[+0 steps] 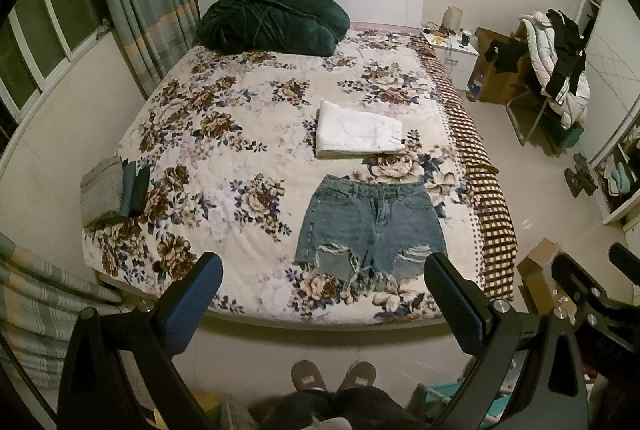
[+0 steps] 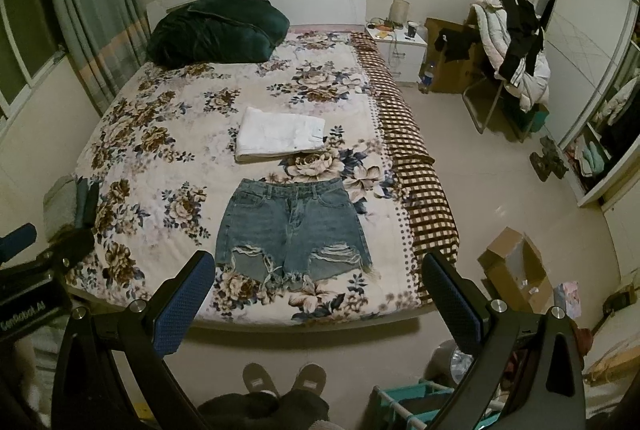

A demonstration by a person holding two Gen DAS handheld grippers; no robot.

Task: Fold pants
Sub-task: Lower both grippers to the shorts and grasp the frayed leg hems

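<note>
Left wrist view: left gripper (image 1: 322, 304) held above the foot of the bed (image 1: 248, 314), fingers (image 1: 192, 306) spread wide, gripping nothing. Denim shorts (image 1: 370, 220) spread flat on the floral bedspread, just beyond and between the fingertips, ragged hems nearest. Folded white pants (image 1: 358, 130) farther ahead.

Right wrist view: right gripper (image 2: 318, 300) likewise open and empty, shorts (image 2: 292, 222) ahead between the fingers (image 2: 454, 300), nearer the left one. White pants (image 2: 280, 134) beyond.

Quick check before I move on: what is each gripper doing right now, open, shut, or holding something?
Left gripper: open, holding nothing, above the frayed blue denim shorts.
Right gripper: open, holding nothing, also off the shorts.
</note>
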